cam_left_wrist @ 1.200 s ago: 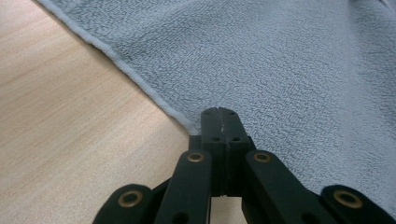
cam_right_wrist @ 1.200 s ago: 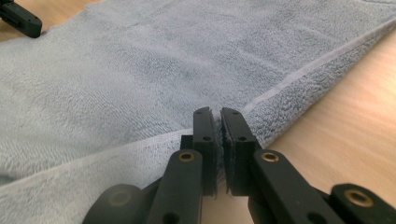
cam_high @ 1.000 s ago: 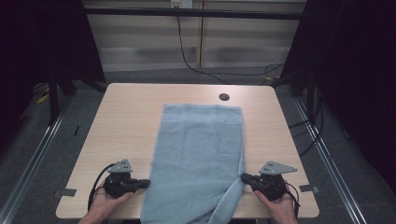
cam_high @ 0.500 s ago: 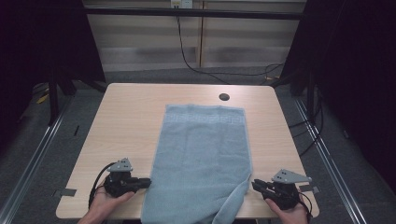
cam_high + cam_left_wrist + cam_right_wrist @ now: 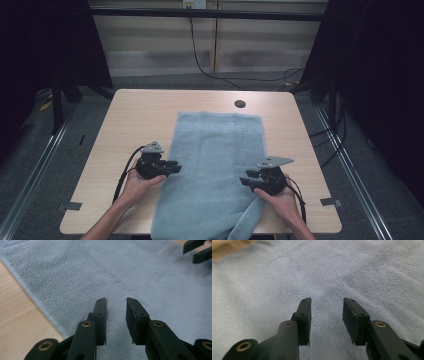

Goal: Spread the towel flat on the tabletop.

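A light blue towel [image 5: 215, 165] lies lengthwise on the wooden table [image 5: 130, 120]; its near end hangs over the front edge, bunched at the right corner. My left gripper [image 5: 172, 167] sits low at the towel's left edge, pointing right. Its jaws have just been opening and stand apart over the pile [image 5: 75, 277], gripping nothing, so the left gripper [image 5: 117, 301] is open. My right gripper [image 5: 245, 179] points left over the towel's right side. The right gripper [image 5: 326, 300] is open too, its jaws just having spread, with only towel [image 5: 324, 270] beneath.
A round cable hole [image 5: 240, 104] lies beyond the towel's far end. Bare wood runs down both sides of the towel. Dark frame posts and cables stand around the table, and the other gripper's jaws [image 5: 197, 251] show in the left gripper view's top right.
Both grippers went from shut to open and let go of the towel. The left hand moved forward and right to the towel's edge; the right hand swung out, then in over the towel.
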### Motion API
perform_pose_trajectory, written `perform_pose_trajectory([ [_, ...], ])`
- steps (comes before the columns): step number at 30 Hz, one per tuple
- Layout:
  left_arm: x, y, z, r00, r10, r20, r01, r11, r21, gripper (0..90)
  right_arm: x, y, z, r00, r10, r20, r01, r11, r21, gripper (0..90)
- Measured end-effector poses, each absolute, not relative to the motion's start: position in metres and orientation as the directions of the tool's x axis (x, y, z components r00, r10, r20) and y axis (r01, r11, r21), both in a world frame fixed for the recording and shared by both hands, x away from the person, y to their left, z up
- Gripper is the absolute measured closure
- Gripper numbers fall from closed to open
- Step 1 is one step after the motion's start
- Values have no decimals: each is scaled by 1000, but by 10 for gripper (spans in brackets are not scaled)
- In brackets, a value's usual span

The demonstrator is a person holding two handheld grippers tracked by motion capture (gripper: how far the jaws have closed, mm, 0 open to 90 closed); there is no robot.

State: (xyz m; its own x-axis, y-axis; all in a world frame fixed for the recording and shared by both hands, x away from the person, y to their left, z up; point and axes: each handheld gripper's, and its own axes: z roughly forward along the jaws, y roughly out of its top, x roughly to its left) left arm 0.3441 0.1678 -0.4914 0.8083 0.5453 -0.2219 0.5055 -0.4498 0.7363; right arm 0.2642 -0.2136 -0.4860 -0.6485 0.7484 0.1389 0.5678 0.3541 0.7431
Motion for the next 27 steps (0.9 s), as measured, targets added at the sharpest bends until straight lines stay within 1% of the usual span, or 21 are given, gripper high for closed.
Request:
perform_pose_trajectory([
  [3, 347, 167, -502, 807, 554, -204, 510, -481, 713, 719, 272, -206, -495, -656, 745, 121, 578, 392, 716, 594],
  [8, 342, 170, -503, 810, 553, -195, 500, -478, 723, 721, 269, -204, -499, -656, 747, 106, 581, 411, 702, 586],
  [10, 338, 173, -504, 814, 549, -190, 493, -480, 726, 726, 268, -203, -500, -663, 742, 96, 574, 422, 702, 567],
  [13, 329, 178, -504, 824, 545, -159, 467, -492, 735, 771, 266, -199, -500, -663, 745, 76, 569, 436, 698, 562],
  [14, 326, 179, -504, 826, 544, -149, 461, -499, 733, 818, 264, -196, -500, -664, 746, 43, 553, 452, 700, 616],
  [15, 324, 180, -504, 826, 545, -142, 458, -504, 732, 838, 262, -195, -501, -668, 743, 42, 547, 452, 705, 680],
  [16, 321, 181, -504, 828, 542, -140, 455, -505, 734, 838, 262, -195, -501, -668, 743, 42, 547, 452, 705, 680],
  [17, 319, 183, -505, 830, 539, -147, 455, -501, 736, 873, 260, -193, -502, -675, 737, 39, 536, 453, 713, 804],
  [18, 317, 184, -505, 830, 537, -151, 456, -497, 739, 880, 258, -191, -501, -678, 734, 42, 538, 457, 708, 836],
  [20, 313, 186, -505, 833, 530, -157, 457, -502, 734, 884, 257, -189, -501, -682, 731, 31, 532, 466, 707, 845],
  [21, 310, 188, -505, 838, 521, -162, 453, -500, 738, 886, 254, -188, -500, -687, 726, 45, 538, 465, 703, 859],
  [24, 296, 194, -505, 844, 503, -187, 460, -499, 734, 888, 248, -189, -500, -694, 717, 67, 543, 460, 703, 859],
  [25, 291, 196, -505, 843, 499, -201, 467, -495, 733, 888, 238, -190, -500, -711, 697, 89, 539, 460, 705, 859],
  [27, 280, 200, -504, 851, 485, -202, 461, -506, 729, 888, 232, -190, -499, -717, 690, 97, 542, 464, 701, 858],
])
